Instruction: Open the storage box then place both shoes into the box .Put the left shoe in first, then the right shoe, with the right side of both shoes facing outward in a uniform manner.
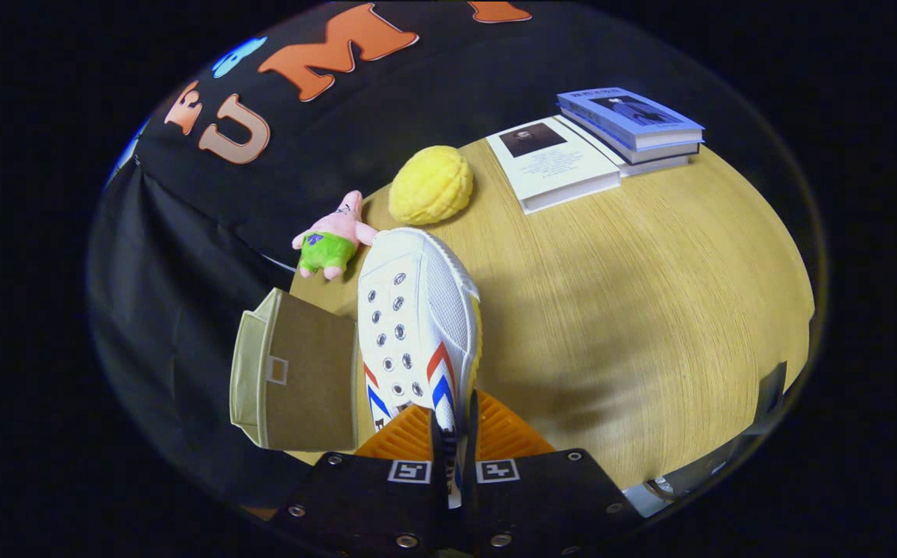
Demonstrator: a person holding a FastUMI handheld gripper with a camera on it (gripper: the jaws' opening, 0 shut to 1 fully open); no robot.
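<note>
Between the fingers [454, 434], pinched tight: the shoe [417, 318], toe pointing away, lifted beside the box [297, 380]. Best carried level over the open box, striped side kept outward, clear of the flap, released only once seated.

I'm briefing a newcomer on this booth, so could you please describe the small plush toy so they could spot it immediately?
Start from the wooden table and go to its far edge by the black cloth wall. The plush toy lies there, just past the toe of the white shoe that the claw grips, beside a round yellow cushion. It alone is pink and star-shaped, with green shorts.
</note>
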